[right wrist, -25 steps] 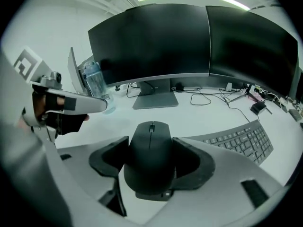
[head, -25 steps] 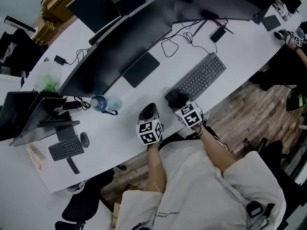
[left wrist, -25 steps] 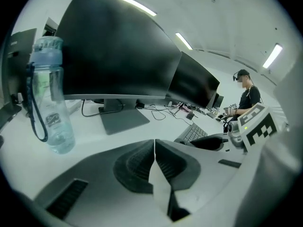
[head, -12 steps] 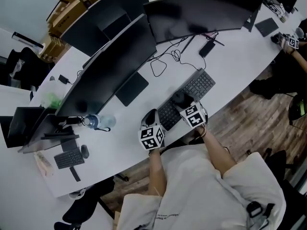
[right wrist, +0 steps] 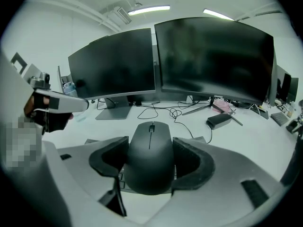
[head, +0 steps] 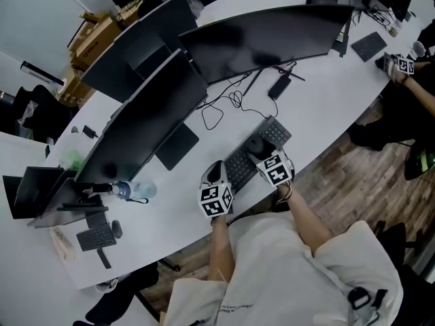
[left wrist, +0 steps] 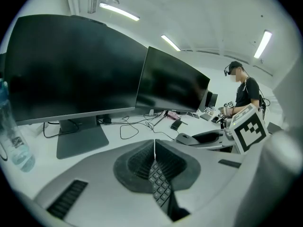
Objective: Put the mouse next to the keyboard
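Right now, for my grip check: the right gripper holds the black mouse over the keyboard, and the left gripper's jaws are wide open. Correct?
Not quite: the left gripper is shut and empty, as the left gripper view shows. The right gripper does hold the black mouse over the keyboard.

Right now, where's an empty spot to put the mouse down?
Bare desk lies right of the keyboard, up to the front edge. More lies between the monitor stand and water bottle. Behind the keyboard it is crowded with cables and a power brick.

Mouse (right wrist: 149, 157) w/ matt plastic shell
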The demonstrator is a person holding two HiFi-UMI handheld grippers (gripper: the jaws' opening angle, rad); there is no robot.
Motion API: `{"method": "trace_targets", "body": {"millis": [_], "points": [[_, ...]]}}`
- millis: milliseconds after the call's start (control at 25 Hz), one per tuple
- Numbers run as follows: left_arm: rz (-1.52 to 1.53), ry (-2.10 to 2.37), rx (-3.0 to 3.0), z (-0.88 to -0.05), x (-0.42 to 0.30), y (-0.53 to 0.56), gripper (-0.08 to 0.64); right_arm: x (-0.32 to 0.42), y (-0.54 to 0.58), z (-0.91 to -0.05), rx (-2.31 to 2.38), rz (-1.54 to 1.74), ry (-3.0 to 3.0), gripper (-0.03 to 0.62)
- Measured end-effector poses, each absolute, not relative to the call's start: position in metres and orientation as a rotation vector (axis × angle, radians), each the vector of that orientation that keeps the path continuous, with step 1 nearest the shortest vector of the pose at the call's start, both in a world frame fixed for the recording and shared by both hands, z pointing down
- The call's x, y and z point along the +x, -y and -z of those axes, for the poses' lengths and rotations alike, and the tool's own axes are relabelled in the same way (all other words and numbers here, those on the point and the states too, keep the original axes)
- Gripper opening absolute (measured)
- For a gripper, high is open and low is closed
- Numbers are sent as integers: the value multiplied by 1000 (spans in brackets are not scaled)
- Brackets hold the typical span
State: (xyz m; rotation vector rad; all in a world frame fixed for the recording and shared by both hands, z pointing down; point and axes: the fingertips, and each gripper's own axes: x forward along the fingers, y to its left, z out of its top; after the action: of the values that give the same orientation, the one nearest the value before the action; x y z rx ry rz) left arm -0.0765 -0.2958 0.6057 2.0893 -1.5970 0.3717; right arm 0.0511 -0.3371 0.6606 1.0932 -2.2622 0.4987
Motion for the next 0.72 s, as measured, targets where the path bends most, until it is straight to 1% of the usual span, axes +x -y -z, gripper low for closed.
{"method": "trace_targets", "body": {"millis": [440, 720], "points": [[-385, 1614, 2131, -594, -16, 320, 23, 125, 379, -652, 1165, -488, 2268, 299], [-407, 1601, 2135, -599, 32, 328, 23, 188, 399, -659, 1238, -549, 2248, 299]]}}
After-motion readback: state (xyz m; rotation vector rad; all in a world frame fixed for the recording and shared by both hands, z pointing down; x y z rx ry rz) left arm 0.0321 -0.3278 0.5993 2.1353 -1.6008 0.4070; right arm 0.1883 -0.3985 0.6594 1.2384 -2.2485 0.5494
